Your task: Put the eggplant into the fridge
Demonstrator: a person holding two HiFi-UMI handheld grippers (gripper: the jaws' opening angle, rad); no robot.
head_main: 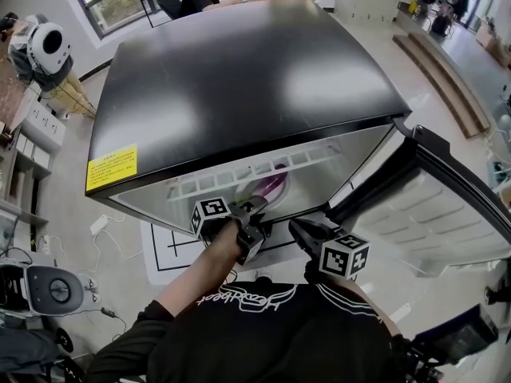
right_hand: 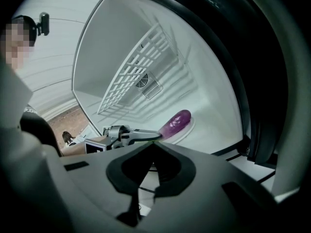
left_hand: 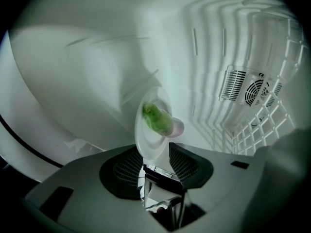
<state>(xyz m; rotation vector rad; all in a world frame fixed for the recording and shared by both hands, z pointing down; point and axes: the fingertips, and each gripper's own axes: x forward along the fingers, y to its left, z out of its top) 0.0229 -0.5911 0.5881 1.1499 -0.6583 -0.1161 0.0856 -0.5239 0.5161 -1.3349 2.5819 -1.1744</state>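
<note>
1. Jaws of the left gripper (left_hand: 156,154) stood wide apart. The near rim of the white plate (left_hand: 147,140) lay between the pads, and they did not seem to press on it.
2. On this plate lay the eggplant (left_hand: 158,119), with its green stem end toward the gripper and its purple body pointing deeper inside.
3. The plate rested flat on the floor inside the fridge (head_main: 239,86), below the wire shelf (right_hand: 129,76).
4. The right gripper (right_hand: 151,147) had its jaws together with nothing between them. It waited just outside the opening, near the open door (head_main: 455,214).
5. The placing seemed done, so the step in hand was probably to take the left gripper out. To do it well, the jaws should remain open and the gripper should go straight back. With no lift or twist, no pad would catch the rim and drag the plate.
</note>
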